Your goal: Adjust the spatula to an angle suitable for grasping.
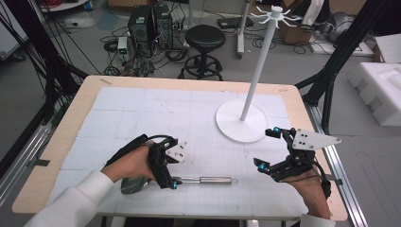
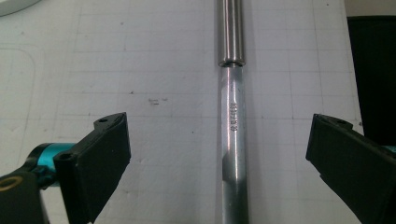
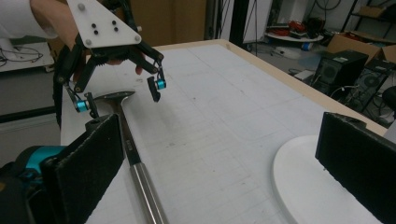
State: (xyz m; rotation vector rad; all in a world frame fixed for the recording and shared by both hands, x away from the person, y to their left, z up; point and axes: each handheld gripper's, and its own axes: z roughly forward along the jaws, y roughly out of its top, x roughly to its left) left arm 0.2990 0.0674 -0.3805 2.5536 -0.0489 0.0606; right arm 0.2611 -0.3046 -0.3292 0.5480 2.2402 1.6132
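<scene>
High view: I see the ladle [image 1: 198,180] lying flat on the table [image 1: 61,142], well short of the stand [image 1: 241,120]. My left gripper [image 1: 170,182] hovers over its shaft, jaws apart on either side. My right gripper [image 1: 267,149], jaws apart and empty, sits beside the stand's base.

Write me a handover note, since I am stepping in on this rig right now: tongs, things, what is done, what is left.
Left tongs: open, held over the metal ladle, jaws on either side of its shaft, not closed on it.
Right tongs: open, empty, held above the table beside the white stand.
Ladle: lies flat on the gridded mat near the front edge, bowl end under the left hand.
Stand: upright at the right rear, its hooks bare.
Done: left tongs lined up on the shaft.
Left: close, lift; probably hang it on the stand.
</scene>
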